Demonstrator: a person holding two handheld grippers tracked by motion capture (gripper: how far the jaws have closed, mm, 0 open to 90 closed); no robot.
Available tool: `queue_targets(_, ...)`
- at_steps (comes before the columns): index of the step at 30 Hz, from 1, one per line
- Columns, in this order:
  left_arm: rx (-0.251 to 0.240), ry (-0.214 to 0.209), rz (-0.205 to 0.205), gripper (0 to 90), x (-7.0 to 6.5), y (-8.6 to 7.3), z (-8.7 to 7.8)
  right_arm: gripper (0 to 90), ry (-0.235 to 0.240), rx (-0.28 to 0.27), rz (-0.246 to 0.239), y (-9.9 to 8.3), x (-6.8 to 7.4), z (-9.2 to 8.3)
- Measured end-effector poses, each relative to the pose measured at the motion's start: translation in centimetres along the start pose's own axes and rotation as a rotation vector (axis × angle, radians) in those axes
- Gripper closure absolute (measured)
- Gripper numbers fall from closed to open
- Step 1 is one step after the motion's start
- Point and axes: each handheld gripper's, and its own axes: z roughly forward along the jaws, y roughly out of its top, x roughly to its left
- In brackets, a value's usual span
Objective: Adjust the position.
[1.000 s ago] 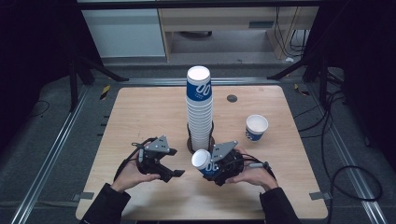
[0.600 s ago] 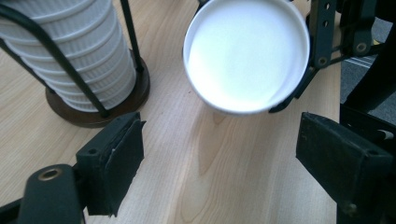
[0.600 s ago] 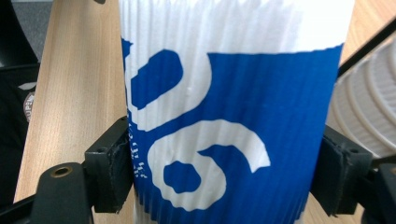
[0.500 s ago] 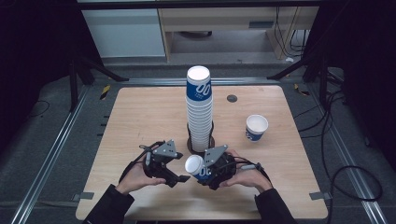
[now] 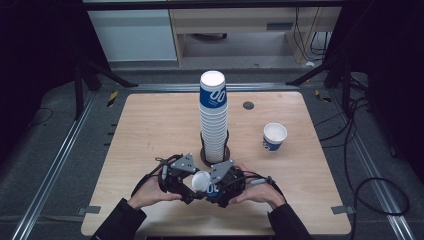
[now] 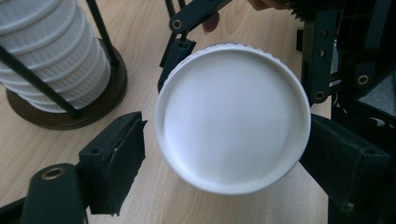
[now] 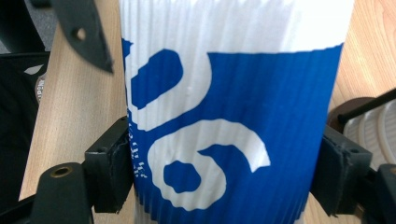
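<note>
A blue and white paper cup (image 5: pixel 202 182) lies sideways above the table's near edge. My right gripper (image 5: pixel 210 187) is shut on its ribbed side. In the right gripper view both pads (image 7: pixel 111 169) press the cup (image 7: pixel 224 116). The cup's white base (image 6: pixel 233 116) faces my left gripper (image 6: pixel 231 158) and sits between its open jaws. The left pad (image 6: pixel 119 156) stands clear of the cup. In the high view the left gripper (image 5: pixel 189 189) is right beside the cup. A person's hands hold both grippers.
A tall stack of the same cups (image 5: pixel 213 120) stands upside down in a round wire holder (image 5: pixel 204 155) just behind the grippers. One upright cup (image 5: pixel 274 136) is at the right. A small dark disc (image 5: pixel 248 105) lies farther back.
The right gripper has carried the cup leftward to the left gripper, and the cup's base now sits between the left jaws. The left hand shifted slightly right.
</note>
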Motion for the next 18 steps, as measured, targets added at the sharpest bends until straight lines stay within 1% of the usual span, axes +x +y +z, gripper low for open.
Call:
queue_targets(4, -0.003, -0.004, -0.002, 17.1, -0.14, 0.04, 0.17, 21.1, 0.002, -0.002, 0.007, 0.20, 0.11, 0.13)
queue_targets(9, 0.009, -0.009, -0.002, 20.1, -0.27, 0.11, 0.39, 21.1, 0.002, -0.003, 0.001, 0.41, 0.27, 0.31)
queue_targets(10, 0.011, -0.010, -0.004, 20.4, -0.30, 0.11, 0.44, 21.1, 0.004, -0.006, -0.007, 0.43, 0.21, 0.33)
queue_targets(11, 0.011, -0.013, -0.005, 20.9, -0.32, 0.11, 0.49, 21.0, 0.007, -0.004, 0.003, 0.50, 0.29, 0.33)
queue_targets(14, 0.012, -0.009, -0.008, 23.8, -0.34, 0.10, 0.53, 21.1, 0.011, -0.010, -0.003, 0.63, 0.30, 0.32)
queue_targets(18, 0.008, -0.009, -0.016, 25.0, -0.29, 0.10, 0.39, 21.0, 0.013, -0.011, 0.007, 0.71, 0.32, 0.34)
